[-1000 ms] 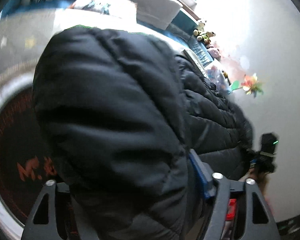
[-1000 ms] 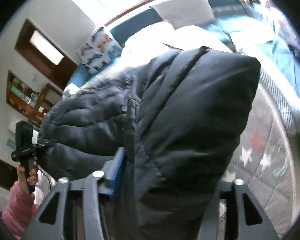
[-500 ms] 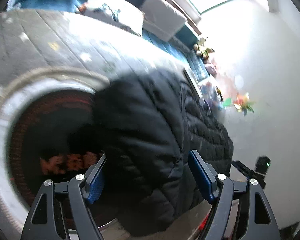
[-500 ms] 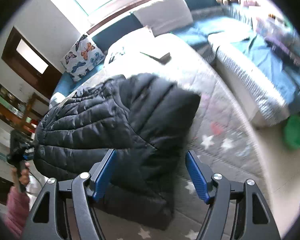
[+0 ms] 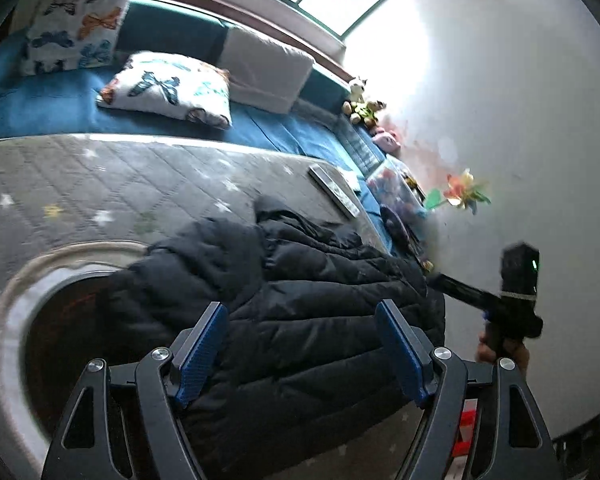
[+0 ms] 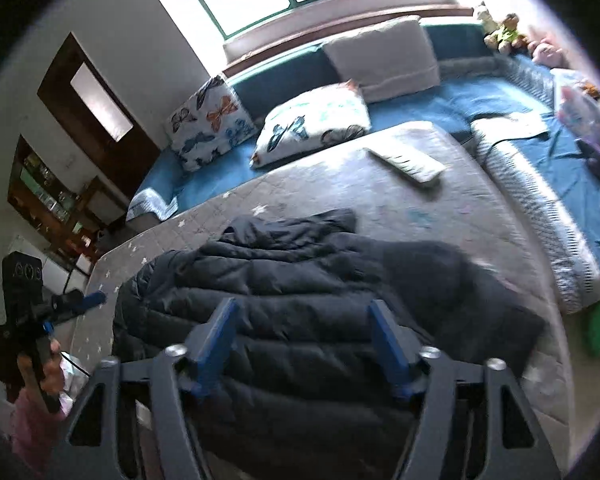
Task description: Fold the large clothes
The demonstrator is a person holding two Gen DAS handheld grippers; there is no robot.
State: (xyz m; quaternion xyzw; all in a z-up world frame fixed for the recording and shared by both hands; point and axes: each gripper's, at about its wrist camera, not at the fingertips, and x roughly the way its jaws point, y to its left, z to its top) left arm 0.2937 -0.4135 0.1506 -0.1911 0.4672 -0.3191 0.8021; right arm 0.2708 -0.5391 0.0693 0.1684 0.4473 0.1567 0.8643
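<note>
the black padded jacket (image 5: 300, 312) is lying folded on the grey star-print quilt (image 5: 100, 184), below and ahead of both tongs and touching neither; the left gripper (image 5: 300, 344) is standing with its blue pads wide apart and nothing between them, the jacket showing through the gap. the right gripper (image 6: 304, 340) is hovering with its jaws apart and empty, having just been closing; a remote control (image 6: 408, 164) is lying well beyond the jacket, with butterfly pillows (image 6: 312, 124) further back.

Jackets: one – black puffy jacket (image 6: 300, 292)
Butterfly pillows: two (image 6: 210, 124) (image 6: 316, 122)
Plain cushions: one (image 6: 384, 58)
Remotes: one (image 6: 406, 164)
Pinwheels: one (image 5: 462, 194)
</note>
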